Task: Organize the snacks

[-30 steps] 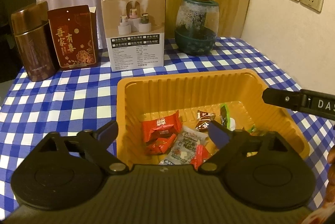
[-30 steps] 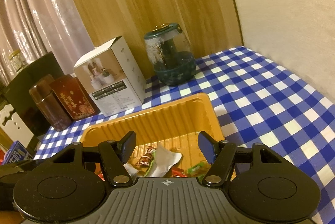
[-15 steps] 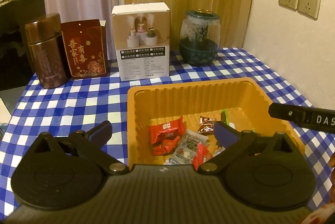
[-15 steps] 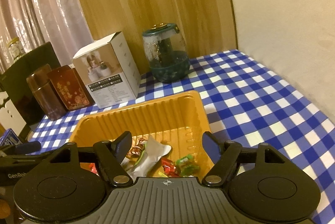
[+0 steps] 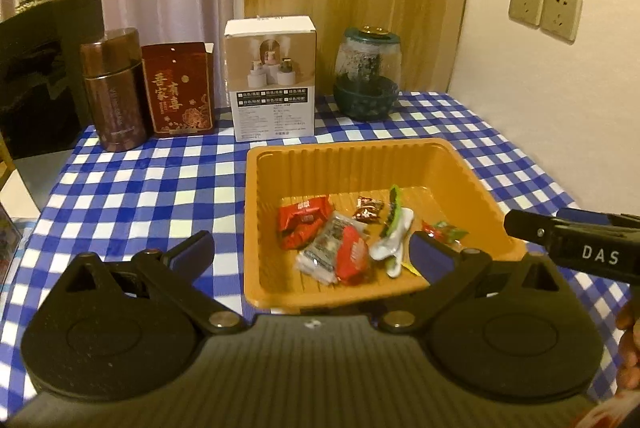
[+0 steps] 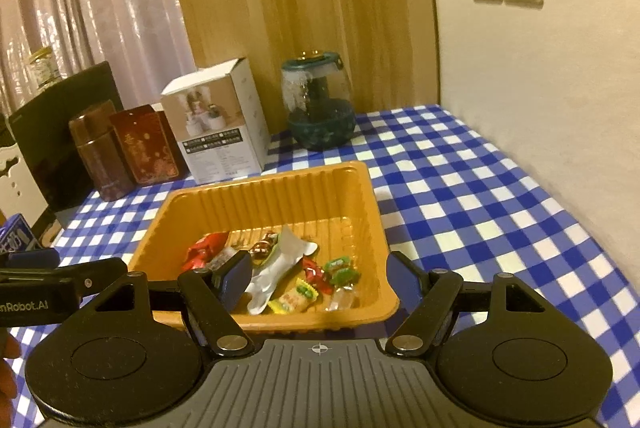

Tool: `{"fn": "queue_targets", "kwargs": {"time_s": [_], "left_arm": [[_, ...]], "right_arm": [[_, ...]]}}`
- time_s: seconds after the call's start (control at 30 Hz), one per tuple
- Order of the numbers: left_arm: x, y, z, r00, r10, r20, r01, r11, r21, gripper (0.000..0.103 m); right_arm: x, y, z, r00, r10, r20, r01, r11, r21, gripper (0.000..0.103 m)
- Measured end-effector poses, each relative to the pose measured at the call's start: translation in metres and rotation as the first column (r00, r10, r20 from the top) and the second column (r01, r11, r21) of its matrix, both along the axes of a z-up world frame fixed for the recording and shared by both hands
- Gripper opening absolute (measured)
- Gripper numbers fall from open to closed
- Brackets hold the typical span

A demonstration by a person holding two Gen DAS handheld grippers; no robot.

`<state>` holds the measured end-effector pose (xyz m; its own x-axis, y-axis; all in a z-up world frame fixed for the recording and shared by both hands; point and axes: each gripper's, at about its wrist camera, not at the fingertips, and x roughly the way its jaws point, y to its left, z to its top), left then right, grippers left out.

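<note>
An orange plastic tray stands on the blue checked tablecloth and holds several wrapped snacks: red packets, a white-and-green wrapper, small candies. My left gripper is open and empty, held above the tray's near edge. My right gripper is open and empty, above the tray's near right part. Each gripper's finger shows in the other's view.
At the back stand a brown canister, a red tin, a white product box and a glass jar with a dark green base. A wall borders the table on the right. A dark chair stands at the left.
Both grippers have risen and pulled back from the tray, so more of the tray and table shows. Both stay open and empty. The snacks have not moved.
</note>
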<state>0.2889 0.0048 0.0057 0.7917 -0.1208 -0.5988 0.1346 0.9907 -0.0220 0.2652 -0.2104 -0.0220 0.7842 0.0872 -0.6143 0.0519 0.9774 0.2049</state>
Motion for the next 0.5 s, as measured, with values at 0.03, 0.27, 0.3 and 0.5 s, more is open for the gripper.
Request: {"fn": "queue_targets", "kwargs": {"time_s": [0.03, 0.27, 0.3, 0.5], "left_arm": [[-0.007, 0.001, 0.002, 1.0, 0.005, -0.001, -0.005, 1.0, -0.006, 0.103], [-0.06, 0.008, 0.015, 0.999, 0.051, 0.005, -0.051, 0.998, -0.024, 0.103], [-0.066, 0.008, 0.018, 0.999, 0.054, 0.005, -0.054, 0.998, -0.022, 0.103], [-0.111, 0.008, 0.031, 0.997, 0.082, -0.011, -0.083, 0.996, -0.045, 0.103]], "right_arm": [[-0.006, 0.0, 0.003, 1.0, -0.002, 0.0, 0.002, 1.0, 0.005, 0.074], [-0.057, 0.003, 0.02, 1.0, 0.012, 0.0, -0.012, 1.0, -0.005, 0.074], [-0.063, 0.003, 0.022, 1.0, 0.009, -0.005, -0.009, 1.0, -0.011, 0.074], [-0.105, 0.002, 0.037, 1.0, 0.003, -0.007, -0.003, 1.0, 0.001, 0.074]]}}
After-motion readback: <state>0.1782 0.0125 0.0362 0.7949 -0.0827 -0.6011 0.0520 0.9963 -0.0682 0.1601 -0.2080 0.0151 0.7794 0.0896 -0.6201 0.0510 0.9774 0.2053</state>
